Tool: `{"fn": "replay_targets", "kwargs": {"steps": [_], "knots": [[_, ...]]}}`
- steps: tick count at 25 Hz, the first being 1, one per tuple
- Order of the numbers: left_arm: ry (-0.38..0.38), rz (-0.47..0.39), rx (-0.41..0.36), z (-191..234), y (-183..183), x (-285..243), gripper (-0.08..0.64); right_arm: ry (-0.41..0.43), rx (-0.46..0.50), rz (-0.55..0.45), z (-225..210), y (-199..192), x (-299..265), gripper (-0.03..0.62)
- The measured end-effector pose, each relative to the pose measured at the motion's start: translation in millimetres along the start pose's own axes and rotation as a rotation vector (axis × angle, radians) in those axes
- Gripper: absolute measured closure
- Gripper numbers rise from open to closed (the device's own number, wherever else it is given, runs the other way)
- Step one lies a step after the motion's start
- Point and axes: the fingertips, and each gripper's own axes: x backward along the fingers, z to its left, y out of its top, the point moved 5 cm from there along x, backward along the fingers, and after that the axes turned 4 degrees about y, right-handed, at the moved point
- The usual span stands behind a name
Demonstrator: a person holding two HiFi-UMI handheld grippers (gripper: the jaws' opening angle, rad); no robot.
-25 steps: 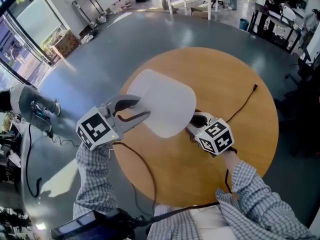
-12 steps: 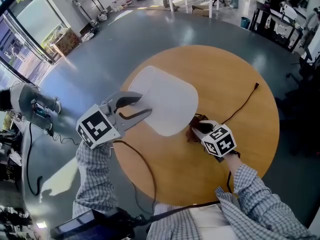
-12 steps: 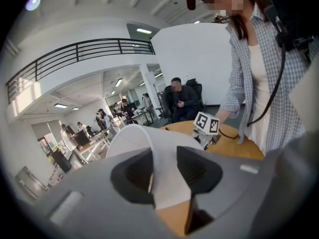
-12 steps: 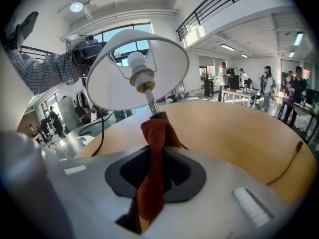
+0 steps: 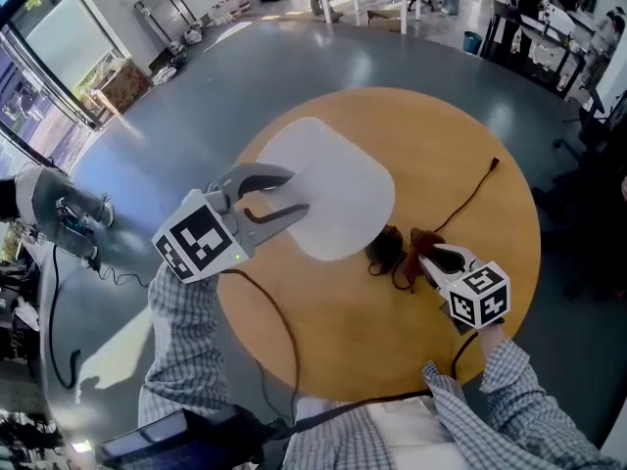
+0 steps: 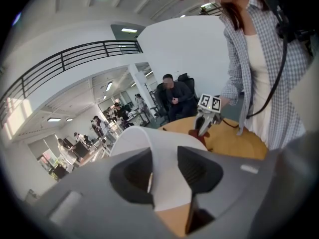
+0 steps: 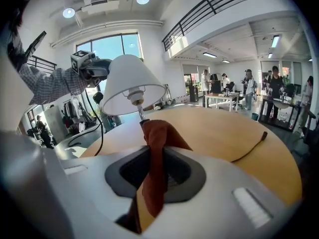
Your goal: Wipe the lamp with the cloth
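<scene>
Currently the lamp stands on the round wooden bench (image 5: 441,145), its white conical lampshade (image 5: 338,199) on a thin metal stem (image 7: 141,112) above a small dark base (image 5: 384,250). My left claw (image 5: 300,193) straddles the shade's lower rim, and its jaws have just been opening a little. The thin shade wall runs between the pads, lying along one of them, but I judge it not clamped. My right claw (image 5: 433,256) is closed on the rust-red soft cloth (image 7: 155,153), pinched at a bunched fold with the loose end hanging. It sits near the base and apart from the shade. Handling notes: the shade looks light and thin-walled, so it probably dents or creases under a hard pinch. I would take it at the rim only, with light pressure, or steady the stem instead. The lamp seems top-heavy on that narrow stem, and a sideways wipe could tip it. The cloth is limp and offers no stiffness, so I should wipe with the part closest to the jaws. A black cord (image 5: 470,196) lies across the bench, clear of both claws.
</scene>
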Motion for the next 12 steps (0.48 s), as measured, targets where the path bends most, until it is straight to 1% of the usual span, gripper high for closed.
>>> {"fn": "replay_targets", "kwargs": {"steps": [4, 7, 12], "knots": [[-0.02, 0.012, -0.055, -0.4, 12.5, -12.1, 0.405, -0.038, -0.009, -0.022, -7.5, -2.0, 30.1, 0.525], [-0.042, 0.024, -0.104, -2.4, 26.8, -23.0, 0.404, -0.051, -0.014, -0.023, -12.0, -3.3, 47.0, 0.525], [-0.084, 0.055, -0.197, -14.6, 41.4, -27.9, 0.403, -0.064, 0.021, 0.01, 3.2, -10.2, 59.5, 0.525]]}}
